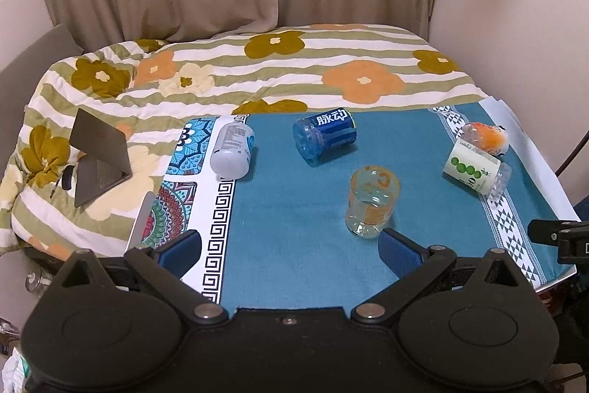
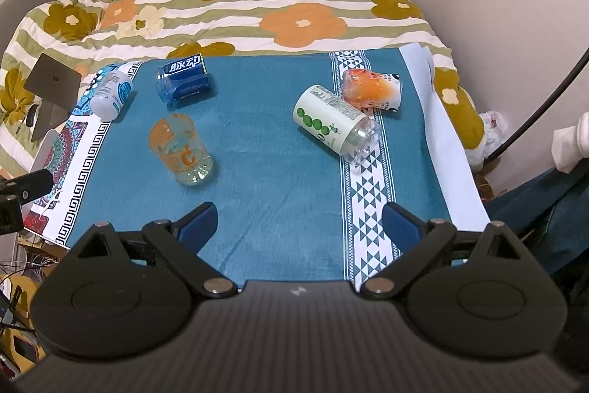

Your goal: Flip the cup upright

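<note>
Several cut-bottle cups lie on their sides on the teal cloth (image 1: 294,209). A clear cup with orange print (image 1: 371,201) lies just beyond my left gripper (image 1: 291,249), bottom toward me; it also shows in the right wrist view (image 2: 180,150). A blue-labelled cup (image 1: 325,135) (image 2: 184,80), a white cup with a pale blue label (image 1: 233,150) (image 2: 110,94), a white cup with green dots (image 1: 475,168) (image 2: 335,124) and an orange-print cup (image 1: 486,135) (image 2: 371,91) lie around it. My right gripper (image 2: 298,223) hovers at the near edge. Both grippers are open and empty.
A flowered striped quilt (image 1: 276,69) covers the bed behind the cloth. A half-open laptop (image 1: 97,157) sits on the quilt at left. Patterned mats (image 1: 184,194) edge the cloth's left side. The other gripper's black body shows at right (image 1: 559,238).
</note>
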A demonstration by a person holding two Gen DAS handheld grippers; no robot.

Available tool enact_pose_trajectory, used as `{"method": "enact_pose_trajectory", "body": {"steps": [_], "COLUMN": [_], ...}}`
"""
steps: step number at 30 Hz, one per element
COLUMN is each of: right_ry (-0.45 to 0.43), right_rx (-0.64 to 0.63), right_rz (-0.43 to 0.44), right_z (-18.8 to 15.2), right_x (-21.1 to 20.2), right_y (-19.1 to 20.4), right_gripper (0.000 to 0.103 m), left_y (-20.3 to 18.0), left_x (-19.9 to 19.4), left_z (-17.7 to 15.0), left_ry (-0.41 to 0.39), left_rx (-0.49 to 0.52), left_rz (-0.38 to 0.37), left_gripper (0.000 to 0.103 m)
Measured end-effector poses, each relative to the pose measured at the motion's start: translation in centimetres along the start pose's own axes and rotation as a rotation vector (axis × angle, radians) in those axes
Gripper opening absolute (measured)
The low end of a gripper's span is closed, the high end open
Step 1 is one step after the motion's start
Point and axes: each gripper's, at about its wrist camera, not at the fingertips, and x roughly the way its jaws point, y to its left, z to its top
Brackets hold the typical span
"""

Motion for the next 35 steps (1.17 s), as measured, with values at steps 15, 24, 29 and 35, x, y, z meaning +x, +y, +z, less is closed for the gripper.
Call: {"method": "enact_pose_trajectory", "body": {"steps": [15, 24, 29, 35], "right_ry": [0.0, -0.002, -0.001, -0.003], "right_rx": [0.006, 0.007, 0.007, 0.004], "right_rz": [-0.002, -0.001, -0.001, 0.0], "right_z": [0.0, 0.01, -0.01, 0.02], "right_x": [0.07, 0.08, 0.09, 0.08], "right_y": [0.02, -0.06, -0.07, -0.09], "right_gripper": [0.103, 0.103, 0.103, 0.103], "left_y": [-0.58, -0.3, -0.35, -0.15], "left_x": [0.04, 0.14, 0.08, 0.26], "left_z": [-0.05, 0.02, -0.04, 0.02], "left_ry": [0.0, 0.003, -0.004, -0.01], "left_rx": [0.017, -0.003, -0.004, -0.008], "left_rz": [-0.018, -0.028, -0.022, -0.016], "left_gripper": [0.103, 0.103, 0.103, 0.103]}}
